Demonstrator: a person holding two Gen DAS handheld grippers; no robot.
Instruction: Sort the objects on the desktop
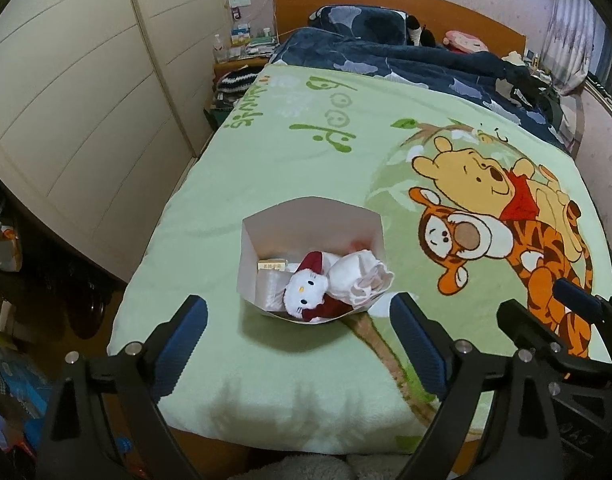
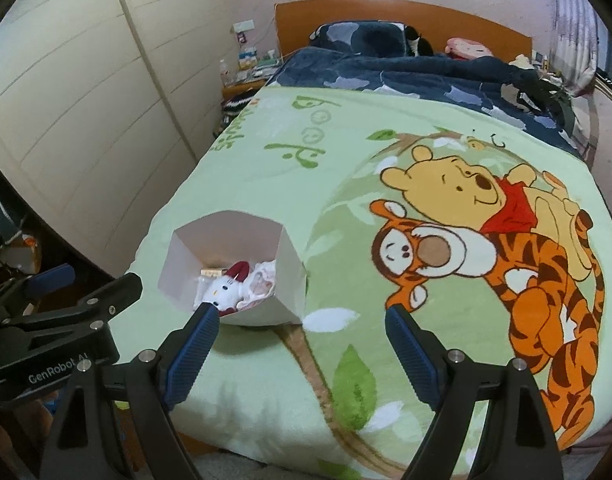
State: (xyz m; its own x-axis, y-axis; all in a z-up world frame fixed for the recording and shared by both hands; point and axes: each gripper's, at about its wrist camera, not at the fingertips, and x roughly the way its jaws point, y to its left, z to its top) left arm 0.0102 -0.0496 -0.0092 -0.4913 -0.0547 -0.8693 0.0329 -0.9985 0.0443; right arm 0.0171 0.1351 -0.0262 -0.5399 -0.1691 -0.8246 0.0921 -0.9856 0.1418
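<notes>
Hovering wide-fingered, left gripper [image 1: 297,316] and right gripper [image 2: 301,324] flank the box [image 1: 312,216] near blanket [image 1: 265,400] edge.

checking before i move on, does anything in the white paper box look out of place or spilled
Nothing has spilled. The white paper box sits upright on the green cartoon blanket, but the white cat plush toy and rolled white cloth are piled at its near edge, overhanging the low front rim.

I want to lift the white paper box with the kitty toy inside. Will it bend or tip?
The white paper box looks thin-walled, so it would probably buckle if squeezed. It sits on a soft green blanket, so a push may tip it. The kitty toy looks plush and likely light.
</notes>
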